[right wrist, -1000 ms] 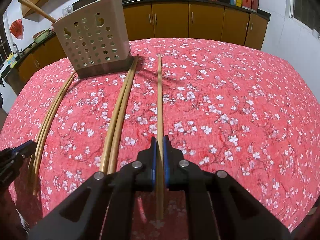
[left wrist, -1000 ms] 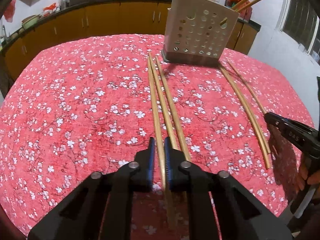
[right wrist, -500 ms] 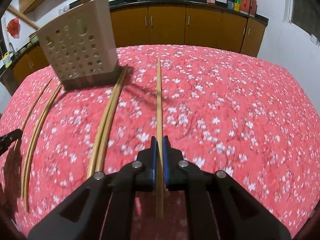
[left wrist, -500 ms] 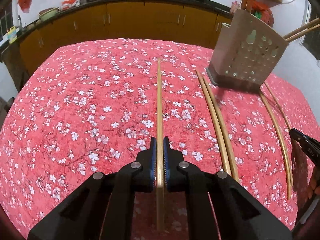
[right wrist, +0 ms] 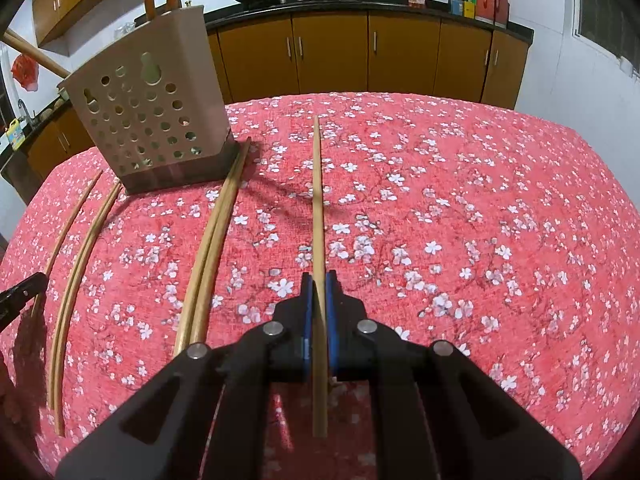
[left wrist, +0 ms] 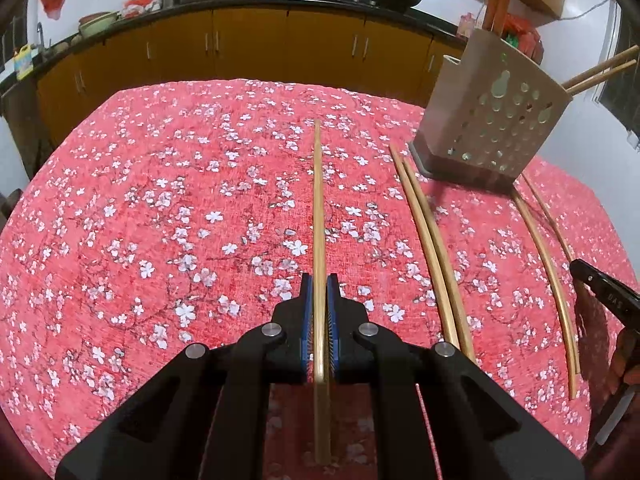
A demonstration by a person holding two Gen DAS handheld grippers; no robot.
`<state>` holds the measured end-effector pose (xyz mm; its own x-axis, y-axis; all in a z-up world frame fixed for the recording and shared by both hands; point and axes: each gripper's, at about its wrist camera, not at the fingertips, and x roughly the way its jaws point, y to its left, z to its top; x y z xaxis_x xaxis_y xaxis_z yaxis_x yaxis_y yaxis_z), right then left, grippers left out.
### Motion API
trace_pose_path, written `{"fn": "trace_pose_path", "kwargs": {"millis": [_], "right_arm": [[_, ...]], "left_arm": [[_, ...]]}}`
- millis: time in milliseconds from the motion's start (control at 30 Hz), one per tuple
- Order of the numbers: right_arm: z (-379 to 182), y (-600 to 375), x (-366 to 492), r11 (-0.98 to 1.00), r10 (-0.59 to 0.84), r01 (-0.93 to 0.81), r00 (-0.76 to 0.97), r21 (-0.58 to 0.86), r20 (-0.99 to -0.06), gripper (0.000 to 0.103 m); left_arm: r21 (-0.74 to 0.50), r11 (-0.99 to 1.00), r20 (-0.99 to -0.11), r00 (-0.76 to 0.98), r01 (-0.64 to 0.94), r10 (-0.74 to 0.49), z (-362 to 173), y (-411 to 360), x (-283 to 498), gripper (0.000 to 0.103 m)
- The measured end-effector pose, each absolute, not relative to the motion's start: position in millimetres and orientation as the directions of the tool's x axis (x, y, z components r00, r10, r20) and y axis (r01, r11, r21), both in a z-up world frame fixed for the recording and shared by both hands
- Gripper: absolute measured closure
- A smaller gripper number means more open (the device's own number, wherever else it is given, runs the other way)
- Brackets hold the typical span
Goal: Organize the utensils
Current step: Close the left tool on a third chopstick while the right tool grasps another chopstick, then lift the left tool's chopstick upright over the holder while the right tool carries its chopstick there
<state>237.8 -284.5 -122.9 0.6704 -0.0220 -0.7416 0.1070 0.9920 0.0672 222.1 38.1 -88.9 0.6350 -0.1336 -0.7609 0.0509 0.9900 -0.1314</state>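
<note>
**Both grippers clamped on a chopstick each, holder at table's far side**

Left gripper [left wrist: 319, 280]: blue pads closed tight on a single bamboo chopstick [left wrist: 318, 216]. Stick runs straight ahead between the fingers, tip pointing toward the far edge of the table, butt end sticking out behind the pads.

Right gripper [right wrist: 319, 278]: same arrangement, pads pinched shut on its own chopstick [right wrist: 317, 200], stick aligned with the fingers.

Loose stock on the cloth: a pair of chopsticks [right wrist: 212, 248] lying side by side and touching, far ends just beside the base of the utensil holder [right wrist: 148, 120]. Another loose pair [right wrist: 76, 264] lies beyond, on the other side of the holder.

Holder is beige, perforated, standing upright on a dark base; several sticks and orange handles already poke out of its top.

Everything rests on a red floral tablecloth [left wrist: 160, 220]. Orange-brown kitchen cabinets [right wrist: 332, 56] behind, woks on the counter.
</note>
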Motion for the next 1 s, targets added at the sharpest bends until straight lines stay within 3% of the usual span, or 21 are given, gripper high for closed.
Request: {"fn": "trace_pose_path", "kwargs": {"millis": [1000], "right_arm": [[-116.7,-283.2,226.2,0.993,-0.015,0.098,0.673,0.069,-0.739,0.096]], "left_arm": [[-0.082,0.995,-0.772,0.627,0.058,-0.100,-86.7,30.7,216.0,0.095]]}}
